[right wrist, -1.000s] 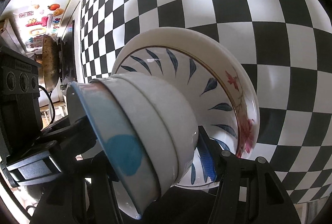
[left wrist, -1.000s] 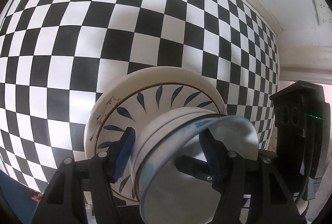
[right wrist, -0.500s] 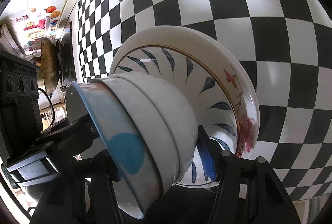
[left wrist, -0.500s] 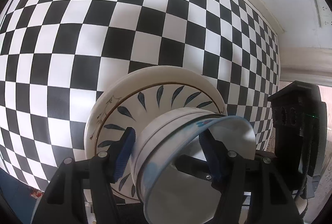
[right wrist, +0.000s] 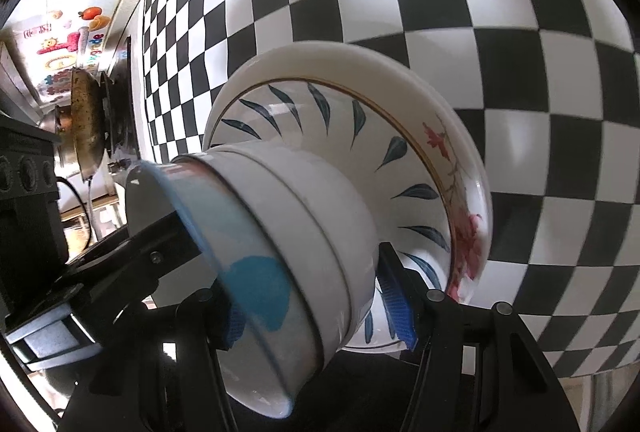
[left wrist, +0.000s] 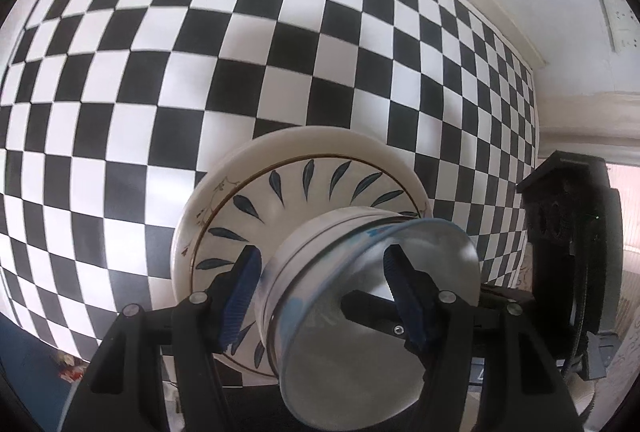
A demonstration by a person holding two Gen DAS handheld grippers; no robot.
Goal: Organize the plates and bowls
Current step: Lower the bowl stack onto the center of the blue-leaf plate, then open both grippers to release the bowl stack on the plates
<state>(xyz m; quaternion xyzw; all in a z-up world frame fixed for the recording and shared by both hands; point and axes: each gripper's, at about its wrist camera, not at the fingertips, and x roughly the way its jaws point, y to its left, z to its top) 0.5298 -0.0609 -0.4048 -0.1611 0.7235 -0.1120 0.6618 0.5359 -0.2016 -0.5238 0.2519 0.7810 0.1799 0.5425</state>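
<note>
A stack of white bowls [left wrist: 320, 264] with a blue-rimmed one on top sits on stacked plates: a blue-leaf plate [left wrist: 280, 200] over a white flower-edged plate [left wrist: 320, 140]. My left gripper [left wrist: 320, 284] straddles the bowl stack, one blue pad outside and one inside the top bowl. In the right wrist view my right gripper [right wrist: 316, 308] likewise straddles the bowls [right wrist: 304, 224], with the leaf plate [right wrist: 400, 168] and the flowered plate [right wrist: 460, 160] behind. Both grippers grip the bowl stack from opposite sides.
A black-and-white chequered cloth [left wrist: 160, 52] covers the table under the plates. The other gripper's black body [left wrist: 572, 244] shows at right. A pan on a stove [right wrist: 84, 128] and wall stickers [right wrist: 60, 44] lie beyond the table's far left end.
The bowl stack looks nearer and larger in the right wrist view, and the view has shifted slightly. The grips on the bowls are unchanged.
</note>
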